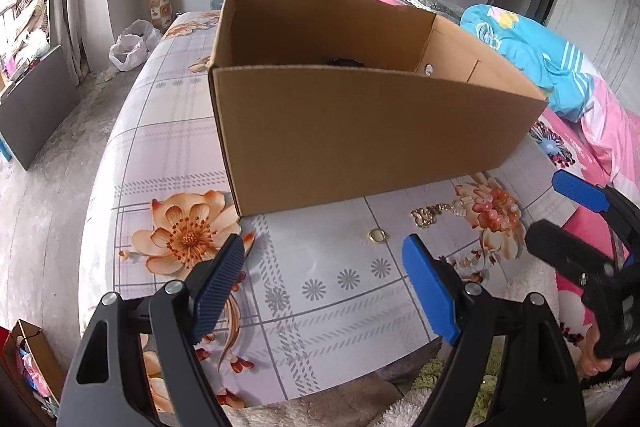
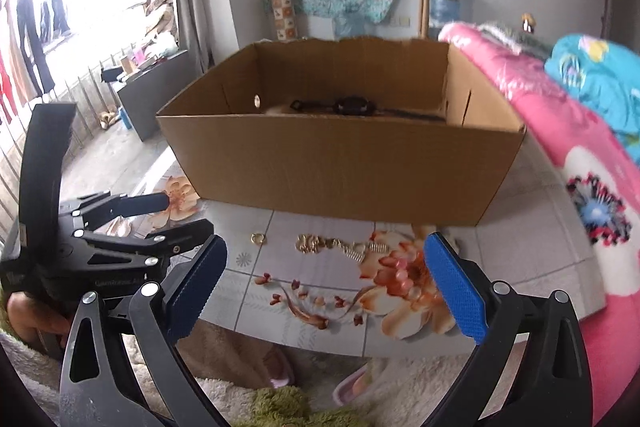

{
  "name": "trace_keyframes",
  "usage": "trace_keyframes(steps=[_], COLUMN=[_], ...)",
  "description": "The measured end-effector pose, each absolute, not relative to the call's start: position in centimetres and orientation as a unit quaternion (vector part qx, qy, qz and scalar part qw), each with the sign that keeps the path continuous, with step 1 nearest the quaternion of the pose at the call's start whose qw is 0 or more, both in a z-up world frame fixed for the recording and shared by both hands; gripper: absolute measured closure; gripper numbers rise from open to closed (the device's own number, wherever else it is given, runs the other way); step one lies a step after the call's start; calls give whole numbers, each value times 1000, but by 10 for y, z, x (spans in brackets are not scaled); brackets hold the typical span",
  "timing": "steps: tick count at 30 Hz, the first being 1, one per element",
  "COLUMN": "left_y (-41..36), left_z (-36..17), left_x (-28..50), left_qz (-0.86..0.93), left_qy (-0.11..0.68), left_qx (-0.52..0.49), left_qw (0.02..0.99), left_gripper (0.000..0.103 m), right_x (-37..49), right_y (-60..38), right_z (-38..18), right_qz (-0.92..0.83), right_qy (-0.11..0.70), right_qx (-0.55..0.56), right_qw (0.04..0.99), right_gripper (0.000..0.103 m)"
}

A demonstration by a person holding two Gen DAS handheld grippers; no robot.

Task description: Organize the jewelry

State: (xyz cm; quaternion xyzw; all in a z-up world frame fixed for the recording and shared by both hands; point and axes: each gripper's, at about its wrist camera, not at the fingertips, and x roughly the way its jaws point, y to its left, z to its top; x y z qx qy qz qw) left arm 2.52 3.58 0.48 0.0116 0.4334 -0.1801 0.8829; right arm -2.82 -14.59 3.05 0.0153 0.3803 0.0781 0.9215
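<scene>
text: faint print on left gripper (image 2: 140, 223) | unreadable

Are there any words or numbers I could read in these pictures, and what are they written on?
Small pale print on the black body of the left gripper, seen from the right wrist camera: too blurred to read.
Plain brown cardboard box: no print showing.
Flower-patterned tablecloth and gold jewelry: no words or numbers.
</scene>
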Motion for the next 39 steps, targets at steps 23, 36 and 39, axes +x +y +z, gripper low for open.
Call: trace_keyframes(steps=[23, 36, 39], left_y=[-17, -32, -34], left_z=[-15, -22, -22], left_x=[38, 47, 48], left_qz=[-247, -235, -235], left_qy=[448, 460, 457], left_qx=[106, 139, 147], left_qw=[853, 845, 845], left_gripper=[73, 86, 91], right_x=[-1, 0, 1], right_y=[-150, -161, -163], right_z=[-10, -12, -13], right_qz=[113, 125, 126], right_qy=[493, 494, 494], right_qx=[76, 90, 92], right_qw=[860, 856, 856], right_gripper=[60, 60, 60])
